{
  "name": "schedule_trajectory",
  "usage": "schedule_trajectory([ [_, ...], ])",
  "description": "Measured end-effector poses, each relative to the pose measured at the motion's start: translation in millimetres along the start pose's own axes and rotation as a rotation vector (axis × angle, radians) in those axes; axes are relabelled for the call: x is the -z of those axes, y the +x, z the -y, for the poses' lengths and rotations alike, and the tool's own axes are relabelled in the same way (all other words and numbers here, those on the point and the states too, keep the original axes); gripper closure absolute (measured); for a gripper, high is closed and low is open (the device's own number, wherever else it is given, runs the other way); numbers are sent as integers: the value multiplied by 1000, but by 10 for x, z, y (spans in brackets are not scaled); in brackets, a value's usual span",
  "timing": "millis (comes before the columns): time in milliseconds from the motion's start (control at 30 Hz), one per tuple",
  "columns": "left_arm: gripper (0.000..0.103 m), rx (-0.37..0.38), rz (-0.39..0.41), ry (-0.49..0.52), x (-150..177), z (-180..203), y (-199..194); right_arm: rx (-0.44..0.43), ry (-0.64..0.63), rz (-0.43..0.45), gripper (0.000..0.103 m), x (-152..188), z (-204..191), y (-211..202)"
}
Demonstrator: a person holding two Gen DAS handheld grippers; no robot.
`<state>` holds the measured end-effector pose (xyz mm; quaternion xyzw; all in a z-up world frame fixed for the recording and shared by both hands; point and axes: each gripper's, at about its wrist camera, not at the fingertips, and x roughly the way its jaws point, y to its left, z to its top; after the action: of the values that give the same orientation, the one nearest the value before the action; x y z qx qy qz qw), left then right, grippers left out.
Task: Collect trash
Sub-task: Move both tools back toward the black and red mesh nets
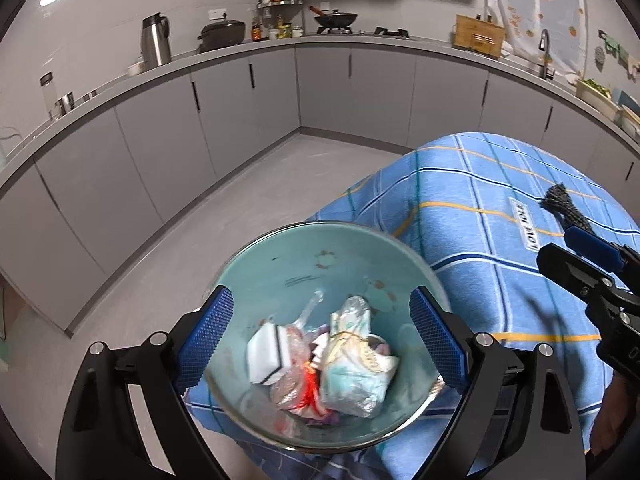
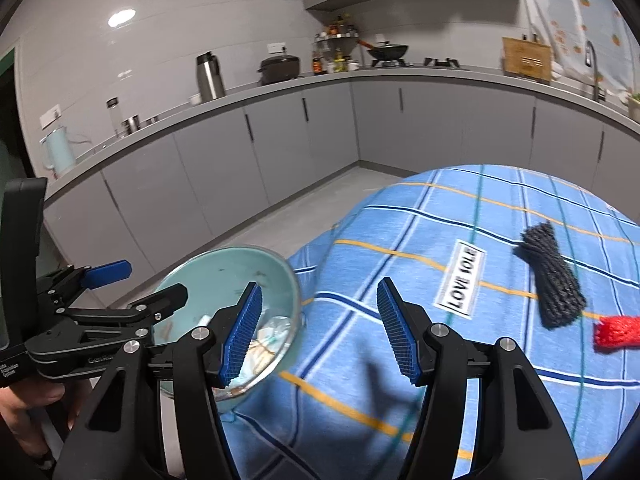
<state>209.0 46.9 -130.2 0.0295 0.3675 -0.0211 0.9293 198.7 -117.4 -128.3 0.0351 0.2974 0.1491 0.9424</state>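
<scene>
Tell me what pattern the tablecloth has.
The tablecloth is blue plaid with white, navy and orange lines; the right wrist view shows it best.

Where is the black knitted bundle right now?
In the right wrist view, the black knitted bundle lies on the blue checked cloth, right of the white label, beside a red piece.

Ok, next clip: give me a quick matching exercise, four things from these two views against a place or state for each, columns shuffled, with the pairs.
Things:
1. teal bowl
2. black mesh bundle
3. red mesh piece
4. left gripper

Places or states:
A. lying by the "LOVE" label on the tablecloth
B. jaws wide apart, empty
C. holding crumpled wrappers, at the table's edge
D. at the right edge, next to the black bundle

Pairs: 1-C, 2-A, 3-D, 4-B
</scene>
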Motion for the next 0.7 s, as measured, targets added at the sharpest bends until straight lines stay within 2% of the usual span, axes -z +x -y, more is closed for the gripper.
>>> schedule_trajectory([
  [433,9,81,37,77,-232,595,0,140,118,15,43,49,609,-205],
  [700,9,145,58,142,-397,1132,49,289,223,15,43,144,1146,-407],
])
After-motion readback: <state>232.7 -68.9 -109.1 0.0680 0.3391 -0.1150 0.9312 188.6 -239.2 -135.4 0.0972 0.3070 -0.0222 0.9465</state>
